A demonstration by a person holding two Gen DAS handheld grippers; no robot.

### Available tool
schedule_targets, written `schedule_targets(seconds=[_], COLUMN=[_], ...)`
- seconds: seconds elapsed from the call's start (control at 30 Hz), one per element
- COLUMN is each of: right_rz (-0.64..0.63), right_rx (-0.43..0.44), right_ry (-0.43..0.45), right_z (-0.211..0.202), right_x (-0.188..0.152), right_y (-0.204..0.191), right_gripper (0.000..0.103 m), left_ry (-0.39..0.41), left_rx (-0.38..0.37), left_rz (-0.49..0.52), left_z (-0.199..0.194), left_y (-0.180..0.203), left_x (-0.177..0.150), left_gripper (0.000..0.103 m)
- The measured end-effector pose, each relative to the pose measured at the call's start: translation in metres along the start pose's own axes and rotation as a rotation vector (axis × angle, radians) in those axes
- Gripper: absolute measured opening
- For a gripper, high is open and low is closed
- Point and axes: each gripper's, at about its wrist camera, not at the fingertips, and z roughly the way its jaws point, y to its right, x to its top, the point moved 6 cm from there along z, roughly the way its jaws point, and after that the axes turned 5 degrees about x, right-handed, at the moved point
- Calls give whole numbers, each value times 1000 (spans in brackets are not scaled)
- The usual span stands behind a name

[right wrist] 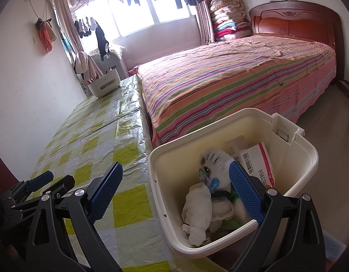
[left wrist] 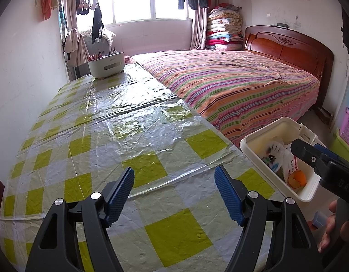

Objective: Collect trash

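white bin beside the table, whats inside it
Inside the white bin: crumpled tissue, a printed wrapper, a medicine box and an orange scrap. Anything beneath them is hidden.

Both wrist views windowward; table (left wrist: 133, 122) shared

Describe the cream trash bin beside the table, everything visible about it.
The cream trash bin is a smooth, plastic-looking open-top tub with a thick rolled rim and a hinge bracket at its far edge. It stands upright off the table's corner, near the striped bed. Inside lie crumpled white tissue, a printed white wrapper, a pink-and-white medicine box and an orange scrap. The open right gripper hangs over its rim.
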Motion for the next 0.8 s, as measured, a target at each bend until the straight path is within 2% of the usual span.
schedule_targets(seconds=[0.6,0.8], right_rz=[-1,-2], right_rx=[7,8], right_ry=[1,0], right_z=[0,2], right_x=[0,-1], right_y=[-2,-4], right_gripper=[93,93], left_ry=[-9,-18], left_rx=[16,-11], left_rz=[3,0], left_z=[0,0], left_y=[-4,-2], left_x=[1,1], left_gripper=[71,71])
